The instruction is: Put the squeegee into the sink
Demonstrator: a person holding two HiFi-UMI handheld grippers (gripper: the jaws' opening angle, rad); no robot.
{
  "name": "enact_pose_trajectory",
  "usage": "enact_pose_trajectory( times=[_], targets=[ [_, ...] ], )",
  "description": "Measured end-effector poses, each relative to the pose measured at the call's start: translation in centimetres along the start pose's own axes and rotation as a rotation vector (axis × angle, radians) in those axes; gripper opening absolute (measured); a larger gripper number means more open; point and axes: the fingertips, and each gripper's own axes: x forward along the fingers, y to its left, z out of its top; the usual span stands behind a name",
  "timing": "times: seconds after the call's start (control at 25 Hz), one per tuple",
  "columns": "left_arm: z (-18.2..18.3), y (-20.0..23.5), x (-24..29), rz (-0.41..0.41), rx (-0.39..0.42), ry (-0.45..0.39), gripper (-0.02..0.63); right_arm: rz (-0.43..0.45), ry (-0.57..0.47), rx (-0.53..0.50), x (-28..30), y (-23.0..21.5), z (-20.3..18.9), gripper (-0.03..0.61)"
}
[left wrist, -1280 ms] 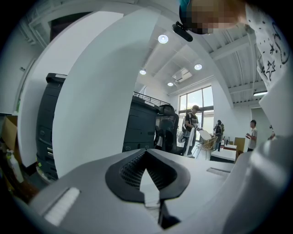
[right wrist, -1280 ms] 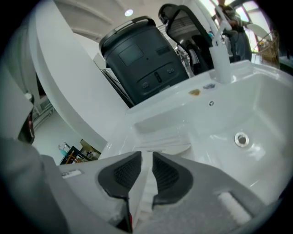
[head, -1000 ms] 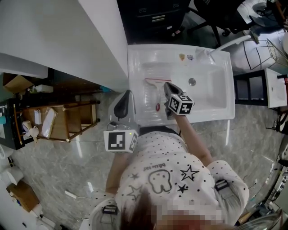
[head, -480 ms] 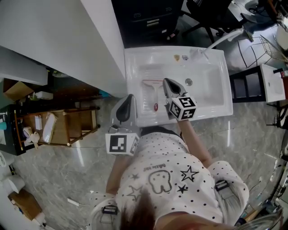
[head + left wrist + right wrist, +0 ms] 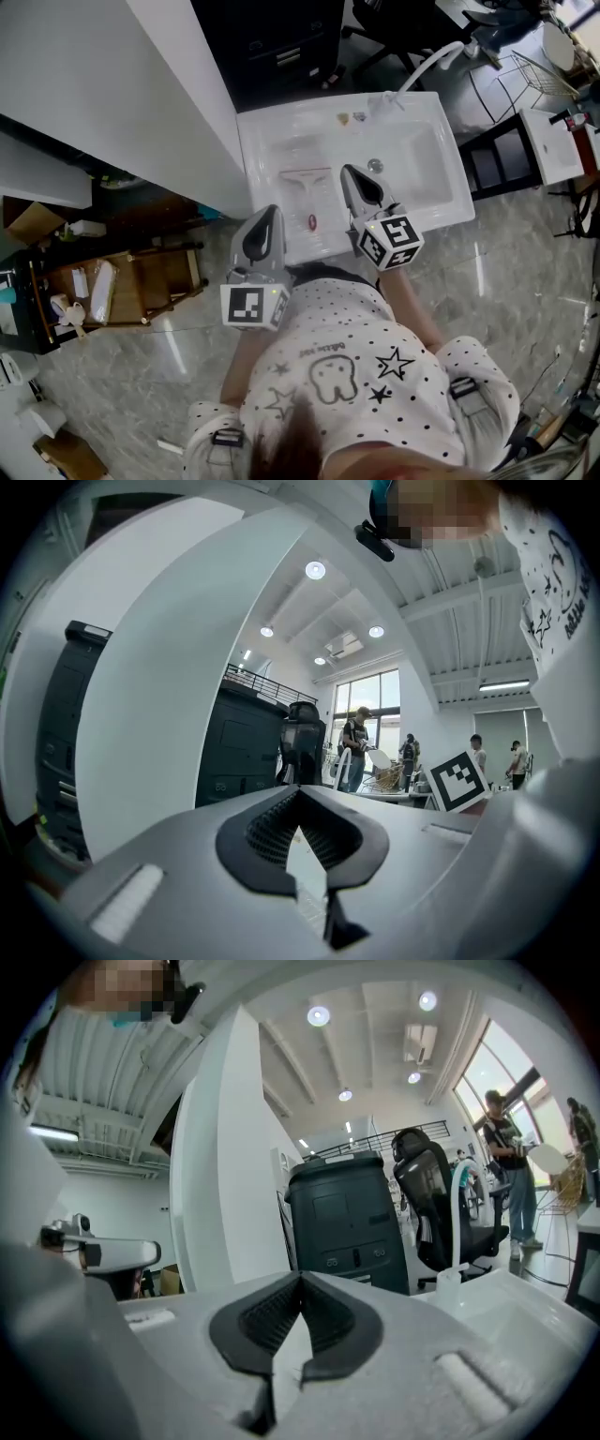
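Note:
The squeegee, white with a red blade edge and a red end on its handle, lies flat in the left half of the white sink. My right gripper hangs above the basin just right of the squeegee, apart from it, jaws shut on nothing. My left gripper is over the sink's front left rim, also shut and empty. In the left gripper view the left gripper points level at a white wall. In the right gripper view the right gripper faces a black cabinet; the squeegee is hidden there.
A curved faucet stands at the sink's back right and a drain sits mid-basin. A white partition runs along the left, with a wooden rack below it. An office chair and people stand beyond.
My right gripper has risen away from the squeegee, which stays lying in the sink. My left gripper has shifted a little toward the sink's front rim.

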Motion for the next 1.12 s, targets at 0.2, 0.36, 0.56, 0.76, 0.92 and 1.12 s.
enact_pose_trajectory(
  times=[0.2, 0.36, 0.56, 0.76, 0.92, 1.12],
  targets=[
    [0.0, -1.8, -0.1, -0.044, -0.002, 0.006, -0.006, -0.020, -0.055, -0.003, -3.2, 0.3, 1.9, -0.006],
    [-0.4, -3.0, -0.2, -0.085, -0.002, 0.009, -0.006, -0.034, -0.075, 0.018, -5.3, 0.6, 2.3, -0.006],
    [-1.4, -3.7, -0.9, -0.109, -0.006, 0.015, -0.006, -0.042, -0.078, 0.018, -6.8, 1.3, 2.1, -0.006],
    [-0.9, -4.2, -1.3, -0.115, -0.006, 0.028, -0.006, -0.024, -0.091, 0.002, -7.5, 2.3, 1.9, -0.006],
    [-1.3, -4.3, -1.5, -0.111, -0.003, 0.041, -0.006, -0.002, -0.073, -0.005, -7.7, 2.9, 1.0, -0.006],
    [-1.7, -4.3, -1.6, -0.096, -0.019, 0.049, -0.006, 0.025, -0.053, 0.008, -8.1, 4.1, 0.0, -0.006]
  ],
)
